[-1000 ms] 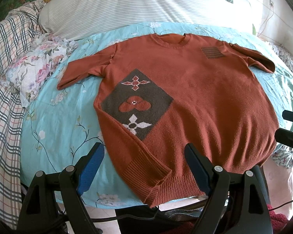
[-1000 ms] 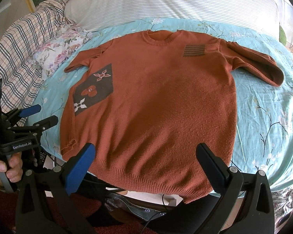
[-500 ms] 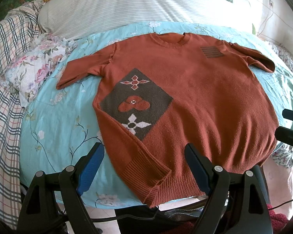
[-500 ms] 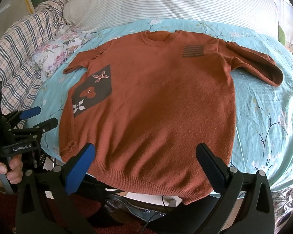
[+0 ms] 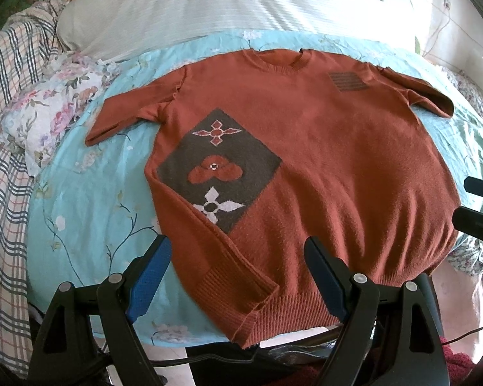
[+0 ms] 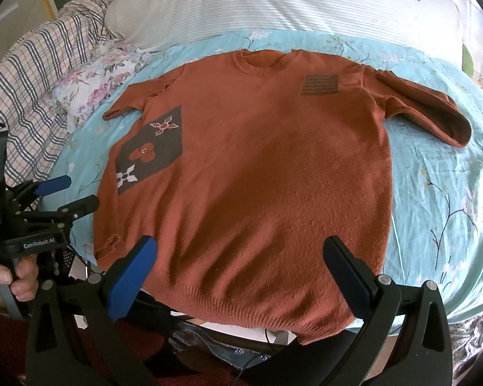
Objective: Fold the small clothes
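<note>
Rust-orange sweater (image 5: 322, 167) lies flat, front up, on the light-blue floral sheet (image 5: 80, 199), collar toward the striped pillow (image 5: 225, 3), hem hanging over the sheet's near edge. Left gripper (image 5: 235, 257) wide open w/ nothing held, hovering over sweater's hem corner on the dark-diamond-patch side. Right gripper (image 6: 238, 257) also wide open, empty, above hem's middle. Both sleeves spread out sideways.

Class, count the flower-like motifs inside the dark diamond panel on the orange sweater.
3, stacked in the diamond panel of the sweater: pink cross-shaped flower on top, orange flower in the middle, white flower lowest. None looks hidden.
</note>
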{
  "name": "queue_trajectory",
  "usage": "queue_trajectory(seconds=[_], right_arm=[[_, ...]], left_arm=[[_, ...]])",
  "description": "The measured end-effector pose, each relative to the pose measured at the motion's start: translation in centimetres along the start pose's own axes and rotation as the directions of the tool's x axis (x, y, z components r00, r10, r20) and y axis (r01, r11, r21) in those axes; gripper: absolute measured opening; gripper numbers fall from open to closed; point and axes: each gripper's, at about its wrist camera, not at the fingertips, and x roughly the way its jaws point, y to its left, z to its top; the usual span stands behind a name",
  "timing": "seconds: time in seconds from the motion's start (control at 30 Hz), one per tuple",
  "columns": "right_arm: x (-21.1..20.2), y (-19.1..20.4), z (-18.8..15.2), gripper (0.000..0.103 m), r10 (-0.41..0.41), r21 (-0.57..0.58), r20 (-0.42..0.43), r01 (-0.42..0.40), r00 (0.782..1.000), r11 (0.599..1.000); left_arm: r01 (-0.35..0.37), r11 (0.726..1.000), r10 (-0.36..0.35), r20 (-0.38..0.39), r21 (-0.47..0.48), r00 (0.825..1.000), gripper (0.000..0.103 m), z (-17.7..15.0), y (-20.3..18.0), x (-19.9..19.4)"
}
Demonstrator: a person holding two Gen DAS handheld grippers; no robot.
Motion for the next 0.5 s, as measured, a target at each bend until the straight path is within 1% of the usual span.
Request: queue_trajectory(seconds=[0.1,0.17,0.23,0.27,0.37,0.5], right_arm=[[0.2,-0.4,0.2,0.100,0.014,0.008,0.026,-0.014,1.000,1.000],[0.4,-0.9,0.2,0.096,0.042,0.032,0.041,-0.044,0.998,0.999],[0.8,-1.7,0.5,0.094,0.043,0.053,0.038,-0.045,0.998,0.998],[0.9,-2.1,0.8,0.094,0.031,0.057,0.032,-0.033,0.999,0.998],[1.0,-4.2,1.9,0.094,0.024,0.106,0.043,-0.028,0.999,0.994],[0.9,-8.3,4.5,0.094,0.022,0.183,0.093,-0.039,0.995,0.982]], left_arm=[[-0.004,1.000,0.004,-0.008,0.003,1.000,0.085,0.2,0.0,0.4],[0.000,1.000,0.000,-0.017,0.001,1.000,0.085,0.3,0.0,0.8],[0.002,1.000,-0.002,-0.024,-0.002,1.000,0.085,0.5,0.1,1.1],[0.003,1.000,-0.003,-0.028,-0.003,1.000,0.085,0.6,0.1,1.2],[0.002,1.000,-0.002,-0.030,-0.006,1.000,0.085,0.8,0.2,1.7],[-0.014,1.000,0.014,-0.022,-0.006,1.000,0.085,1.5,0.6,2.4]])
